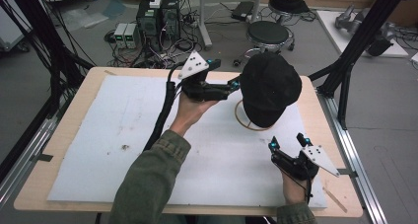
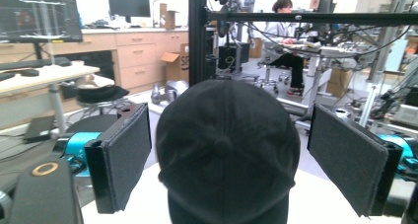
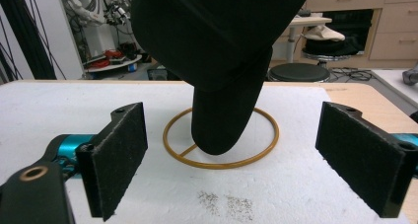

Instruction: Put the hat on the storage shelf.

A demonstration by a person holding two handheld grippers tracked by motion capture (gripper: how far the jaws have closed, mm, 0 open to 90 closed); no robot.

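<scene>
A black cap (image 1: 270,88) sits on a stand whose gold ring base (image 1: 241,119) rests on the white sheet, right of the middle. My left gripper (image 1: 227,73) is held level at the cap's left side, open. In the left gripper view the cap's rounded back (image 2: 226,150) lies between the wide pads (image 2: 125,155), with narrow gaps on both sides. My right gripper (image 1: 287,139) stands open near the front right, apart from the cap. In the right gripper view the cap's brim (image 3: 222,110) hangs down over the ring (image 3: 268,145).
The white foam sheet (image 1: 123,135) covers most of the wooden table (image 1: 74,110). Black frame posts (image 1: 345,81) stand at the right edge. A black stool (image 1: 267,34) and computers with cables (image 1: 157,21) are on the floor behind.
</scene>
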